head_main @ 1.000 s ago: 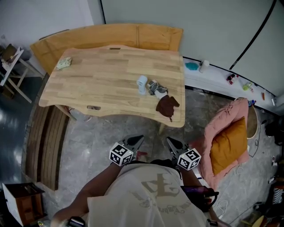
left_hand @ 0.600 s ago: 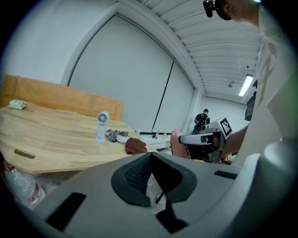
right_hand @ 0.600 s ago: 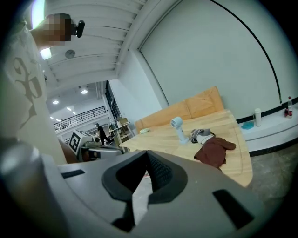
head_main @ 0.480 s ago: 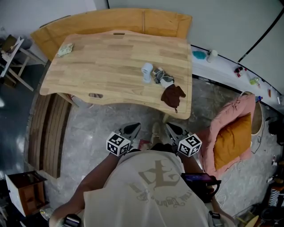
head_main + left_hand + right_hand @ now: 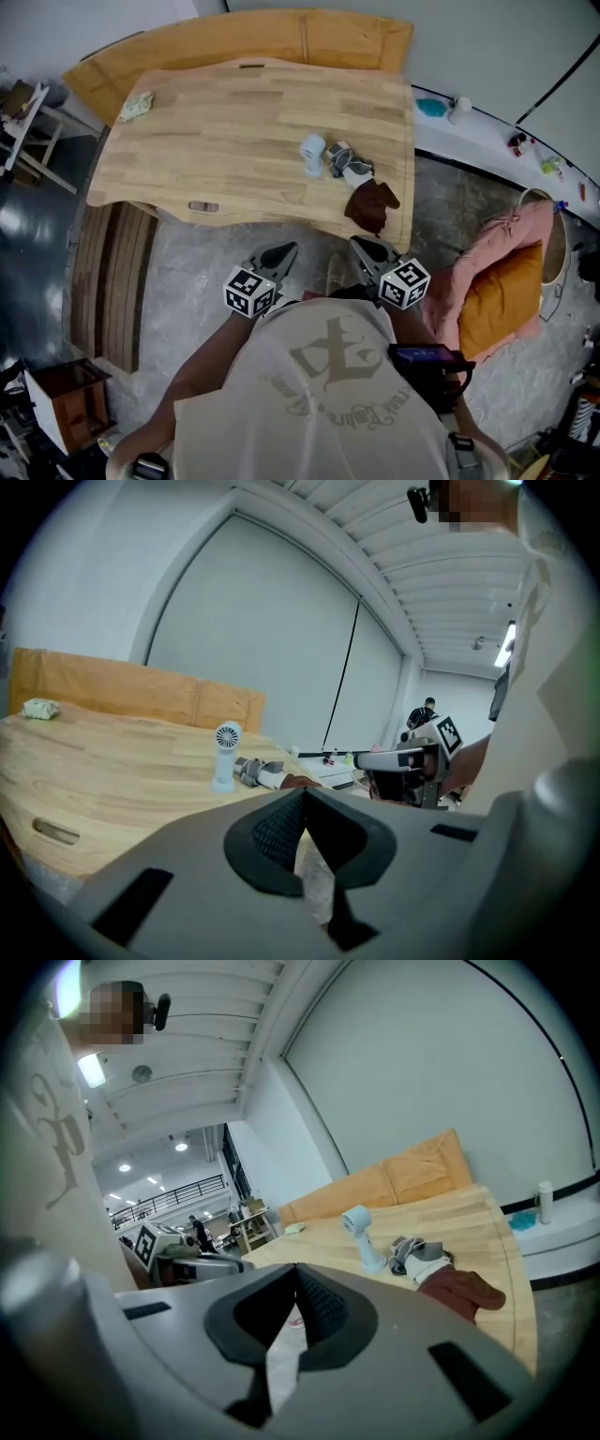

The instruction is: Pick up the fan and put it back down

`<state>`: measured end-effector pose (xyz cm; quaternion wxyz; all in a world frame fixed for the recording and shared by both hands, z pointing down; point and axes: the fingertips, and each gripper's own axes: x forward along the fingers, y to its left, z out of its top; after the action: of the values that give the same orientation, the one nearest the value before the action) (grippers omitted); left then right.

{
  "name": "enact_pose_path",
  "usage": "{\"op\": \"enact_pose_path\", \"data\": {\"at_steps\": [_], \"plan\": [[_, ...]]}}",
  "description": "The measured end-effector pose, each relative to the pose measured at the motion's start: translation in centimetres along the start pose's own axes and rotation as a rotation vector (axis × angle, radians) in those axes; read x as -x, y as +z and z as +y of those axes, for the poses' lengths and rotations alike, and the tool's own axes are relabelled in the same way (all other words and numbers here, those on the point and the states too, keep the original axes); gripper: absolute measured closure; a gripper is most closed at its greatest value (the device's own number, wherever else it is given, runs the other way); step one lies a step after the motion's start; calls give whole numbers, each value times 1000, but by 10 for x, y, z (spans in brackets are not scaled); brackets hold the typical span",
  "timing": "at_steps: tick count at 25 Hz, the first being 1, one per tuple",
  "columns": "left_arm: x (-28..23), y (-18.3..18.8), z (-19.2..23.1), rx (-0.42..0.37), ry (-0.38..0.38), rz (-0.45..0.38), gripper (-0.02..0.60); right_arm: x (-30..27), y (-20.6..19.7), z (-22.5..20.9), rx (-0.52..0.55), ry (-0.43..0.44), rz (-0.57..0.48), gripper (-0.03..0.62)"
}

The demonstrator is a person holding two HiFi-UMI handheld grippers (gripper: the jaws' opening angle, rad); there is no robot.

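Observation:
A small pale-blue hand fan (image 5: 312, 153) stands upright on the wooden table (image 5: 216, 141), right of the middle; it also shows as the fan (image 5: 226, 752) in the left gripper view and the fan (image 5: 359, 1232) in the right gripper view. My left gripper (image 5: 284, 251) and right gripper (image 5: 361, 246) hover side by side over the floor, just short of the table's near edge. Both point toward the table. The left gripper (image 5: 304, 791) is shut and empty. The right gripper (image 5: 297, 1269) also has its jaws together with nothing in them.
Beside the fan lie a grey-and-white cloth bundle (image 5: 345, 165) and a brown cloth (image 5: 371, 206) near the table's right edge. A crumpled green scrap (image 5: 137, 104) sits far left. A slatted bench (image 5: 112, 281) stands left, a pink cushion with an orange pillow (image 5: 497, 291) right.
Both grippers have moved forward toward the table's near edge, still shut. The fan and cloths have not moved on the table.

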<state>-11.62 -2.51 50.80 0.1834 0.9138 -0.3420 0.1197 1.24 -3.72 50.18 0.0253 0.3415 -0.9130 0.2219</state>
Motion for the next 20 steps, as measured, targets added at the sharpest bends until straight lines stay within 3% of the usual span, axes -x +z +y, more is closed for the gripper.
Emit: {"op": "enact_pose_path", "data": {"at_steps": [20], "plan": [[-73,13,48,49,25,28,572,-46,20,-75,-45,36,54,579]]}}
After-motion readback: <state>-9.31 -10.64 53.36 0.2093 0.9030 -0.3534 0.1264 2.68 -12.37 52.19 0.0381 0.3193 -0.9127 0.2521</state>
